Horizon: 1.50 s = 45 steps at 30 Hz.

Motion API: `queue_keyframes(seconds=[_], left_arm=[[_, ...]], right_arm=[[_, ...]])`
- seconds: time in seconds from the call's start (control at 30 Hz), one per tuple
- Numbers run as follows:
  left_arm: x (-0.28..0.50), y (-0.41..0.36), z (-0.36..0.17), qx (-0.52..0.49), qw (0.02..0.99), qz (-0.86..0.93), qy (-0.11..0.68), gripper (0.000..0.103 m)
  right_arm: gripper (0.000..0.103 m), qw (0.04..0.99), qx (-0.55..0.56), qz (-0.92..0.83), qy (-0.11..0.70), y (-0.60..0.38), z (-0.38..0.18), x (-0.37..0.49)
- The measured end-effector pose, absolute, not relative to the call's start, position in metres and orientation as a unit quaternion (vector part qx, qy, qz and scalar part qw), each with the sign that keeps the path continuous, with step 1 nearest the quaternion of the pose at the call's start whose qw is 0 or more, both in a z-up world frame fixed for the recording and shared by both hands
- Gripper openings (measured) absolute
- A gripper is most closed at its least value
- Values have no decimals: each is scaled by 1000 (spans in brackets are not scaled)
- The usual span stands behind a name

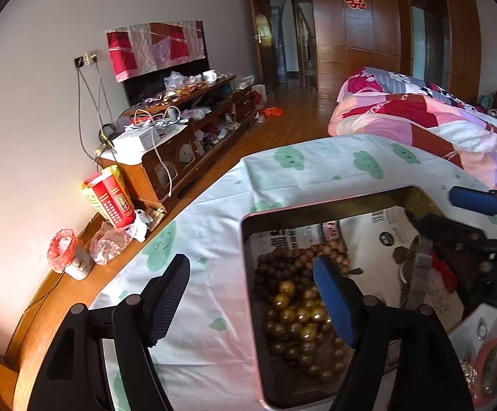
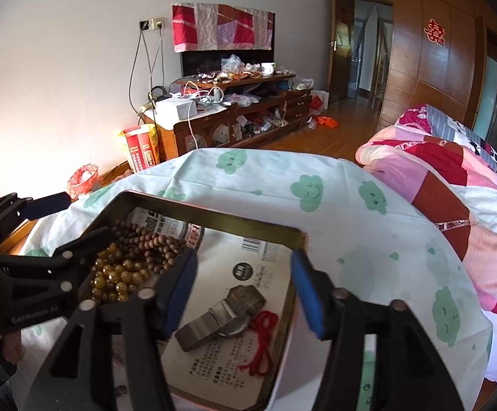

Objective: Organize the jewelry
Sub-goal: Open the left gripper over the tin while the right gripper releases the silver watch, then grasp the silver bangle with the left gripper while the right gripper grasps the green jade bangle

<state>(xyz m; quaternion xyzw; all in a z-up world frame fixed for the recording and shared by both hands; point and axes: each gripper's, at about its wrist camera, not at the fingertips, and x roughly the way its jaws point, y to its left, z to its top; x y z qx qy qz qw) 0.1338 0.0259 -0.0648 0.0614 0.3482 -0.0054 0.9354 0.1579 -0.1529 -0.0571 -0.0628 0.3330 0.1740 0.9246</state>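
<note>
tin tray [image 2: 214,221] on cloud-print cloth [image 2: 368,239]; quilt [image 2: 454,178] beside.

Tin tray [image 2: 214,220]: dark metallic walls, pinkish outer rim; lined with white printed paper [image 2: 248,260] bearing black text and a barcode.
Small beads [image 2: 152,243]: matte brown. Large beads [image 2: 118,275]: glossy amber-gold.
Watch [image 2: 221,311]: dull grey steel. Cord [image 2: 264,335]: bright red.
Cloth [image 2: 351,226] under tray: white, pale-green smiling cloud print.
Quilt [image 2: 454,185]: patchwork of pink, red, lilac, with a grey and black-and-white section.
Left gripper [image 1: 252,303], right gripper [image 2: 243,293]: black frames, blue pads.
Wall hanging [image 2: 222,27]: red, pink, white blocks.
Wardrobe [image 2: 433,78]: brown wood, red paper emblem.
Bag [image 2: 142,147]: red and yellow.
</note>
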Motion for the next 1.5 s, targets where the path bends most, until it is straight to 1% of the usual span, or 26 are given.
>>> queue_keyframes(seconds=[0.33, 0.43, 0.53, 0.73, 0.8, 0.97, 1.17, 1.23, 1.3, 1.37, 1.4, 1.43, 1.47, 1.5], left_arm=[[106, 27, -60, 67, 937, 13, 342, 75], [86, 26, -56, 70, 939, 18, 338, 75], [62, 24, -56, 65, 939, 9, 337, 75], [21, 0, -70, 71, 931, -34, 356, 75], [15, -7, -72, 60, 929, -56, 362, 75], [12, -26, -75, 70, 926, -76, 363, 75], [16, -46, -84, 69, 918, -107, 376, 74], [16, -52, -88, 74, 915, -117, 379, 66], [20, -57, -95, 80, 907, -125, 395, 43], [23, -58, -97, 77, 903, -133, 402, 33], [23, -58, -98, 76, 901, -136, 404, 29], [23, -59, -98, 76, 901, -141, 404, 25], [23, -60, -98, 76, 899, -148, 405, 11], [22, -61, -99, 75, 897, -156, 407, 3]], right_arm=[[62, 921, -63, 168, 347, -162, -55, 144], [62, 921, -71, 165, 345, -171, -54, 124], [67, 923, -68, 154, 347, -186, -57, 101], [67, 921, -43, 125, 366, -221, -74, 57], [67, 919, -30, 117, 375, -232, -83, 40], [67, 916, -15, 109, 386, -241, -94, 17], [67, 916, -16, 127, 381, -233, -93, 12], [67, 916, -19, 134, 377, -229, -95, 10], [67, 916, -25, 136, 376, -225, -98, 11], [67, 914, -24, 132, 383, -226, -102, 14], [66, 914, -18, 135, 382, -228, -101, 14], [61, 915, -12, 137, 379, -230, -101, 14], [57, 915, -11, 136, 381, -231, -101, 14], [45, 913, -11, 135, 385, -231, -103, 15]])
